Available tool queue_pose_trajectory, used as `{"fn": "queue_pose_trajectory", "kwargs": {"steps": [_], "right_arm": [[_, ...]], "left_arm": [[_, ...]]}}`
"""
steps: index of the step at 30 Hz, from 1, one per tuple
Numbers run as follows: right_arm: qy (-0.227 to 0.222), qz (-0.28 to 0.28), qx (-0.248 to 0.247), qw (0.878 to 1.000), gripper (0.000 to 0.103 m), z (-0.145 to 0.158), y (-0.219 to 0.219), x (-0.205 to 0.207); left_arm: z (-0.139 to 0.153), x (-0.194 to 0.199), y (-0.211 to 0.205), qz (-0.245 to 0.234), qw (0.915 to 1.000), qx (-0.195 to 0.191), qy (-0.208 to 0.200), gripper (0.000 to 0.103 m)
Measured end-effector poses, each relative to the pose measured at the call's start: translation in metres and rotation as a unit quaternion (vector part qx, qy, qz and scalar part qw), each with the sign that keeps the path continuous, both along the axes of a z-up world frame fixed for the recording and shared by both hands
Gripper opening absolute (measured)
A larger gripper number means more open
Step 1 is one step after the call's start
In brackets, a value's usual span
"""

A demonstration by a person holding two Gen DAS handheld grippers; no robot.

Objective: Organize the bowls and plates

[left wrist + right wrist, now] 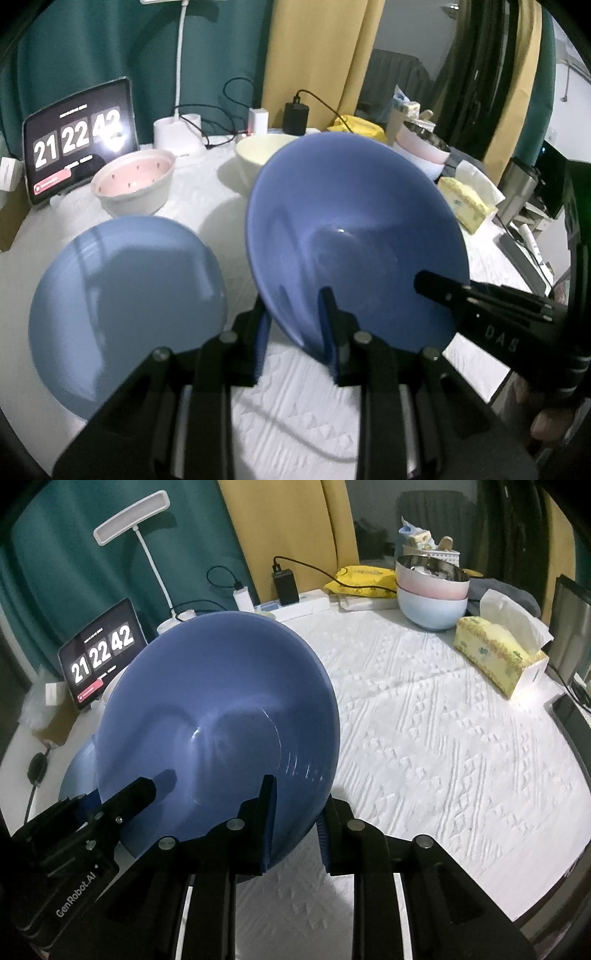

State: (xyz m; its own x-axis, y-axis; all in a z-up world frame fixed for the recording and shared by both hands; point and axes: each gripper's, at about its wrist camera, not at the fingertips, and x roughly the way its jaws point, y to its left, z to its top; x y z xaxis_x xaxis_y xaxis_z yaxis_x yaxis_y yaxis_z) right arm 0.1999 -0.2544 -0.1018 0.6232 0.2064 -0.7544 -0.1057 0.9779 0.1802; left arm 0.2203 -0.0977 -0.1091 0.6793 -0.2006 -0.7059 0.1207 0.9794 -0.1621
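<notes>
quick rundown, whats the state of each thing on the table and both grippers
dark blue plate: lifted, tilted, gripped at its rim by both grippers
left gripper: shut on the plate's rim
right gripper: shut on the plate's rim
light blue plate: lying flat on the table
pink bowl: upright, empty
cream bowl: upright
stacked bowls: nested, upright
tablet clock: on, propped up
tissue box: open, a tissue sticking out

The raised blue bowl (221,716) hides most of the blue plate (79,771) and the lamp's base in the right wrist view, while the small lettering on the clock screen (79,140) blurs beyond reading and both picture edges cut off the table (443,738).
</notes>
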Motion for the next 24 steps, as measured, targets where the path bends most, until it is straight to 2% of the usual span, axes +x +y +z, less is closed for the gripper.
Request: {"fn": "queue_pose_trajectory", "kwargs": {"steps": [9,24], "right_arm": [[0.004,-0.006,-0.005,1.000,0.023,0.001,0.000,-0.003],[-0.011,-0.018,-0.014,1.000,0.024,0.013,-0.006,-0.001]], "left_arm": [[-0.004,-0.002,0.004,-0.003,0.9999,-0.001,0.014,0.028],[0.006,-0.003,0.014,0.003,1.0000,-0.001,-0.002,0.028]]}}
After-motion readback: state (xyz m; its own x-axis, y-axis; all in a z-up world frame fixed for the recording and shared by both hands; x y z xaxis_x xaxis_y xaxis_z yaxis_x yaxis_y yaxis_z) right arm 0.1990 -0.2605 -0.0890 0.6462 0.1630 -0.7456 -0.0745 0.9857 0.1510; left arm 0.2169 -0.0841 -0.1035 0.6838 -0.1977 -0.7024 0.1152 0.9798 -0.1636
